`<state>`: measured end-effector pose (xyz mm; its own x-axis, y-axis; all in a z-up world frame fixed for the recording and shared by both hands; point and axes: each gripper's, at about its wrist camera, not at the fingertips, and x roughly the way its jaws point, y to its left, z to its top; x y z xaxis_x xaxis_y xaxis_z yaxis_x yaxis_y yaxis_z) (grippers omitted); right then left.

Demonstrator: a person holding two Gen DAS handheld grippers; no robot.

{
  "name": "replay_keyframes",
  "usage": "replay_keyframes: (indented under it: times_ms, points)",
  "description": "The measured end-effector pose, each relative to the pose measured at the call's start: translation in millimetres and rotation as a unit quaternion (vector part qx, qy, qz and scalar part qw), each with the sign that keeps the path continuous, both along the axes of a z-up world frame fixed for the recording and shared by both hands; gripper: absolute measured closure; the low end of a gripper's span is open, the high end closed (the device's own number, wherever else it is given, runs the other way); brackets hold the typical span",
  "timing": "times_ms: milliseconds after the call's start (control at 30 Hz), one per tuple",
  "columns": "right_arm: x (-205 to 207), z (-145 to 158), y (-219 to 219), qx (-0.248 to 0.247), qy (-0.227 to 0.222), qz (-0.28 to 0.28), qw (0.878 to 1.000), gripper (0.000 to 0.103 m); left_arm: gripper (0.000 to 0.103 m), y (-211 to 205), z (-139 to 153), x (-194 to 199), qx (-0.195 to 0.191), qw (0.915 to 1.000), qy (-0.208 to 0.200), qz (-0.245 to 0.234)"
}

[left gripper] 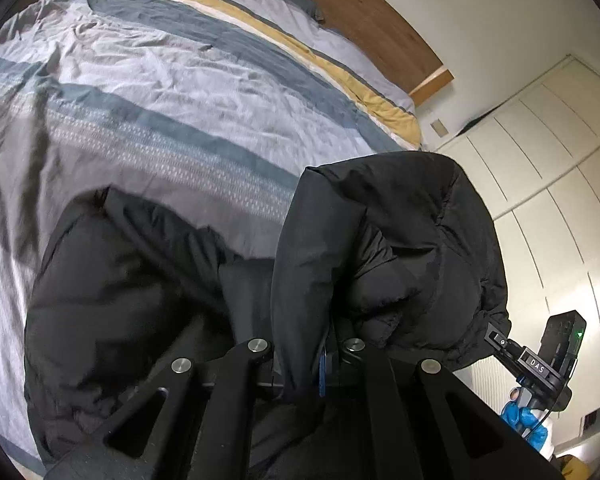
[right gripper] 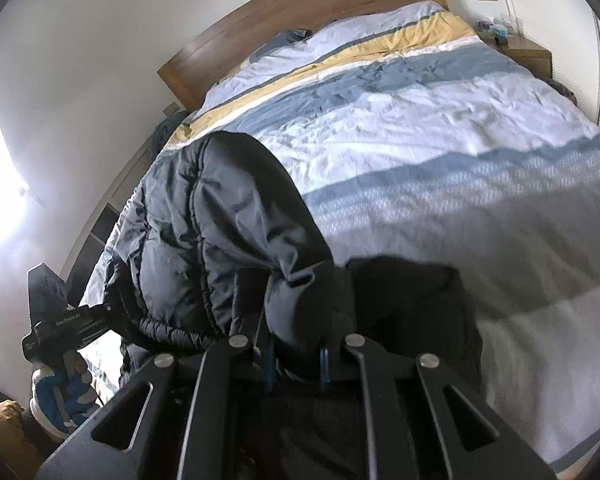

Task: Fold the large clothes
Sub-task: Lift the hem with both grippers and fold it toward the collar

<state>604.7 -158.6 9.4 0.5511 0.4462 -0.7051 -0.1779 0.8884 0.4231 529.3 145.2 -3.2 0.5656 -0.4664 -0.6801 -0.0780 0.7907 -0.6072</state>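
Above the bed (left gripper: 148, 92) | left gripper (left gripper: 320, 360) — clamped on black puffer jacket (left gripper: 400, 240) | right gripper (right gripper: 296, 360) — clamped likewise (jacket bunched)

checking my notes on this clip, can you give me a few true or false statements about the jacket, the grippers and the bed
1. Both grippers are clamped on a black puffer jacket. True: the left gripper and right gripper each pinch its fabric.
2. The jacket lies flat and folded on the bed. False: it hangs bunched from the grippers above the duvet.
3. The duvet is plain white. False: it has blue, grey and yellow stripes.
4. The headboard is wooden. True.
5. The hand on the other gripper is bare. False: the gloved hand wears blue and white.
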Motion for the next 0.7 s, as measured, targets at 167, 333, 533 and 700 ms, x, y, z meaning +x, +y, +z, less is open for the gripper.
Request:
replay_keyframes:
  times_ms: [167, 333, 533, 700]
  points:
    - [-16.3, -32.5, -5.1, 0.003, 0.005, -0.007, 1.000, 0.089, 0.095, -3.2, -19.5, -21.1, 0.005, 0.9998, -0.010, -0.014]
    - [-25.7, -48.7, -7.7, 0.003, -0.012, -0.009, 1.000, 0.088, 0.094, -7.8, -23.8, -35.6, 0.016, 0.9986, -0.041, -0.030]
    - [-31.0, -37.6, -5.5, -0.015, -0.065, 0.007, 0.998, 0.088, 0.093, -14.8, -12.1, -47.8, 0.038, 0.9928, -0.102, -0.049]
    - [-43.7, -39.9, -7.2, -0.020, -0.101, 0.027, 0.994, 0.085, 0.093, -16.5, -17.1, -60.5, 0.047, 0.9878, -0.135, -0.061]
